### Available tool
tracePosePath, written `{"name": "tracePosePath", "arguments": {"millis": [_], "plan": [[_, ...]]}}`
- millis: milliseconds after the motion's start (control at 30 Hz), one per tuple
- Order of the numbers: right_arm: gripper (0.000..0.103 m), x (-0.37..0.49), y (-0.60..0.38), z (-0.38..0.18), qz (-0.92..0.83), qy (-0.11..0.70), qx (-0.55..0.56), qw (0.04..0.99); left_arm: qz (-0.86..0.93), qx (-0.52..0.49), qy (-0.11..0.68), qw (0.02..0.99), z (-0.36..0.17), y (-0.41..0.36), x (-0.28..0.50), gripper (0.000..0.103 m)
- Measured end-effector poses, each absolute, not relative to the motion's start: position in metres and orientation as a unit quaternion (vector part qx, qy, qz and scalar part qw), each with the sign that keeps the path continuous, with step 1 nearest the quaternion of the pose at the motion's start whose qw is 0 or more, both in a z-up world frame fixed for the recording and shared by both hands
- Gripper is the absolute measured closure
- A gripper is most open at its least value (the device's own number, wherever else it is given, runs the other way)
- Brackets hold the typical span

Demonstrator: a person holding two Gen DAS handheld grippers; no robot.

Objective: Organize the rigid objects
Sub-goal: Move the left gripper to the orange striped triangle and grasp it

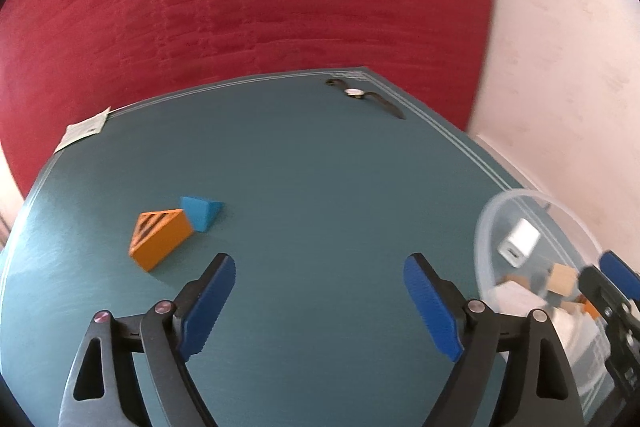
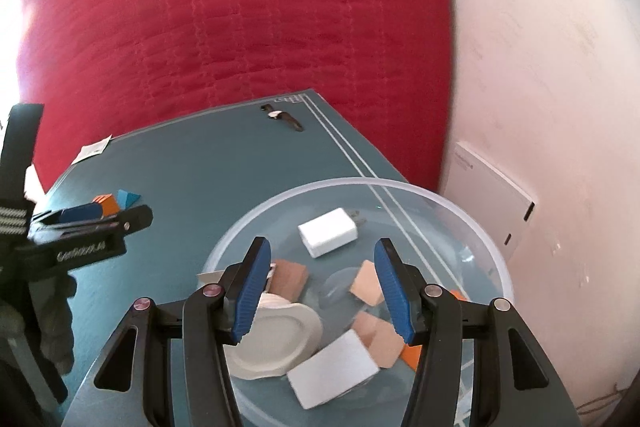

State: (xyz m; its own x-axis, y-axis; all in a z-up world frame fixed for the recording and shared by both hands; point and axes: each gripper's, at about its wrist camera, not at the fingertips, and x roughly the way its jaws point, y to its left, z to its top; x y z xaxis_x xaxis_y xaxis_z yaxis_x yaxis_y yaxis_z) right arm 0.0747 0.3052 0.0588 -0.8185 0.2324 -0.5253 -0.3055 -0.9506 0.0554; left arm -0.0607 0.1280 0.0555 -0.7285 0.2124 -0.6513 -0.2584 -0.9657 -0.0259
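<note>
We see the left gripper (image 1: 320,301) with its jaws wide apart over bare teal mat (image 1: 320,163), nothing between them. Left of centre in its frame lie an orange wedge (image 1: 160,241) and a blue wedge (image 1: 200,213), touching. A wristwatch (image 1: 354,92) lies near the mat's far edge. The right gripper (image 2: 322,291) hangs over the clear bowl (image 2: 500,267), jaws partly open and empty. In the bowl lie a white charger (image 2: 328,231), wooden blocks (image 2: 366,283), a white box (image 2: 332,373) and a small dish (image 2: 276,343).
</note>
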Motion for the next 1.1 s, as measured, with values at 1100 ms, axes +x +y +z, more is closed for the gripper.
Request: {"name": "tracePosePath", "arguments": {"millis": [1100], "plan": [[0.047,0.030,0.199,0.046,0.947,0.038,-0.318,-0.036,0.928,-0.365,0.069,0.024,0.034,0.019,-0.114,0.018]]}}
